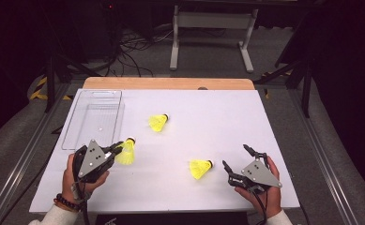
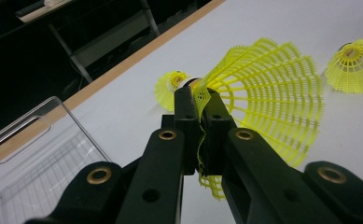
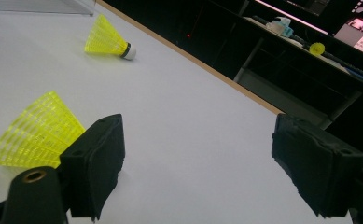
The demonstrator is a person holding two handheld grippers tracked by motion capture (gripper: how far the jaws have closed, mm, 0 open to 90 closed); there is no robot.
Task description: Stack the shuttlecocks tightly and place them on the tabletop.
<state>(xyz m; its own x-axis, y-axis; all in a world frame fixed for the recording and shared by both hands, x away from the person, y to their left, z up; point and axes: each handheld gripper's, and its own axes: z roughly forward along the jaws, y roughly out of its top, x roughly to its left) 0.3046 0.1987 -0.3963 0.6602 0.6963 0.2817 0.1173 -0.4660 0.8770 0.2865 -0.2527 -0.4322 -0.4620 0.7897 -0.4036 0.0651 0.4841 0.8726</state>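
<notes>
Left gripper (image 1: pixel 116 149) fingers (image 2: pixel 188 116) are pinched tight on the mesh skirt of a yellow plastic shuttlecock (image 2: pixel 272 93), cork end pointing away up the white surface (image 1: pixel 208 122). The clear plastic tray (image 1: pixel 94 117) lies just ahead to its left, nearest this hand. Right gripper (image 1: pixel 236 157) gapes wide, empty, beside a second yellow shuttlecock (image 1: pixel 200 168).

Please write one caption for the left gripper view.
Left gripper pinches a yellow shuttlecock by its skirt beside the clear tray.
</notes>
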